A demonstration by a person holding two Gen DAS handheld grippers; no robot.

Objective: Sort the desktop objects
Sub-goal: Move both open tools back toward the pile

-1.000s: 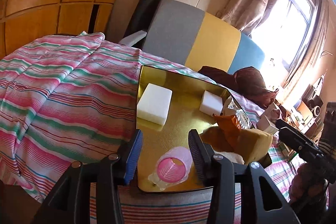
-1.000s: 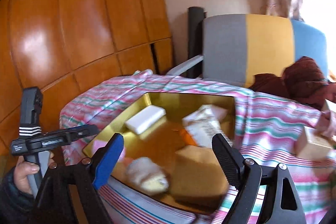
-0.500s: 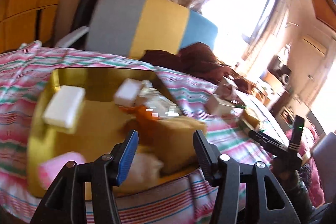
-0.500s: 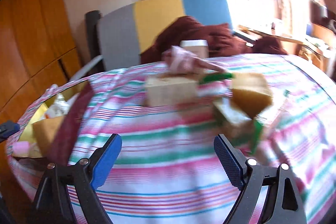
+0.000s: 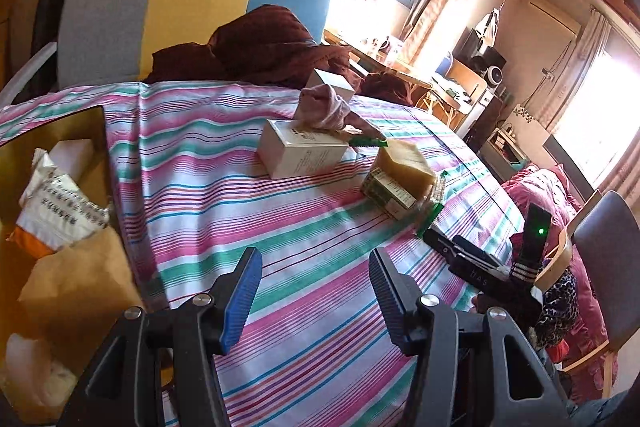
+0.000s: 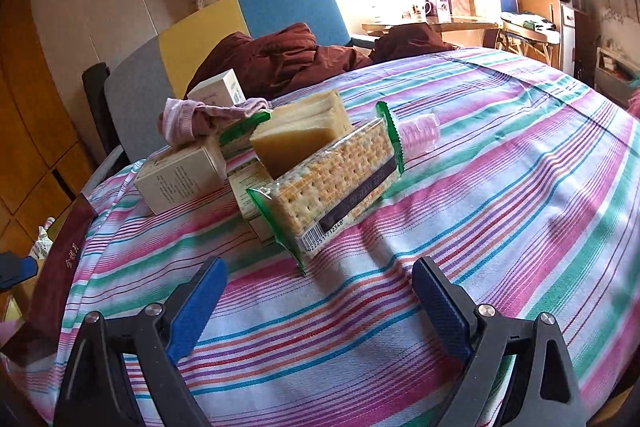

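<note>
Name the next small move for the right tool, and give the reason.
Probably ease the right tool forward onto the green-edged clear cracker packet. Its jaws are open and empty, the packet is the nearest item of the pile on the striped cloth, leaning on the yellow sponge block.

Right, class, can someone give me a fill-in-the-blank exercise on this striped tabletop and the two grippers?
1. The clear cracker packet has ____ sealed ends.
2. The pink sock lies on a ____ cardboard box.
3. The right gripper has its jaws ____.
4. The left gripper holds ____.

Missing words: green; white; open; nothing
</note>
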